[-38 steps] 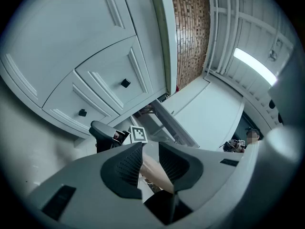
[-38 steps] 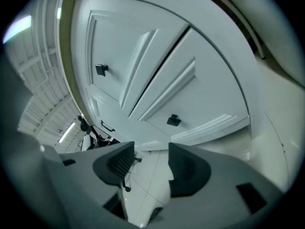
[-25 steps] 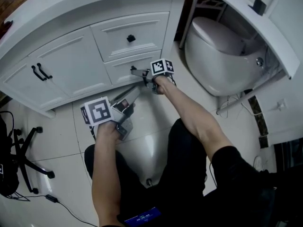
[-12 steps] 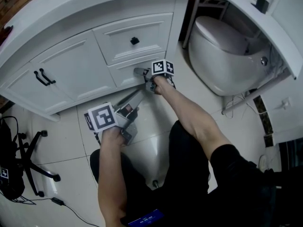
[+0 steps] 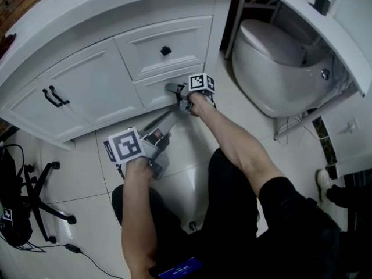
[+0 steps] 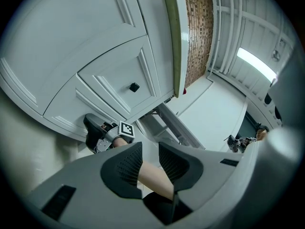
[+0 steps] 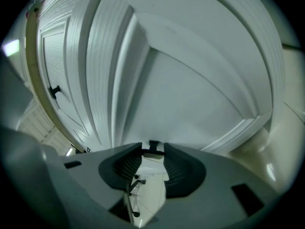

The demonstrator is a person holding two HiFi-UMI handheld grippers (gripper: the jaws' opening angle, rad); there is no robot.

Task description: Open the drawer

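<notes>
The white vanity has an upper drawer (image 5: 174,42) with a black knob (image 5: 165,50) and a lower drawer (image 5: 152,93) under it. My right gripper (image 5: 174,89) is level against the lower drawer's front (image 7: 190,89). Its jaws are closing, and the small black knob (image 7: 153,147) sits between the pad tips and touches them. The left gripper view shows that gripper (image 6: 95,132) on the lower drawer too. My left gripper (image 5: 170,116) hangs lower, over the floor. Its jaws stand slightly apart (image 6: 150,162) with nothing in them.
Left of the drawers are two cabinet doors with black bar handles (image 5: 52,93). A white toilet (image 5: 273,63) stands to the right of the vanity. An office chair base (image 5: 35,199) is on the tiled floor at the left. A shoe (image 5: 322,182) shows at the right edge.
My right gripper has edged forward onto the lower drawer's knob, which now lies hidden under it in the head view. The left gripper has kept its place. A shoe has appeared at the right.
</notes>
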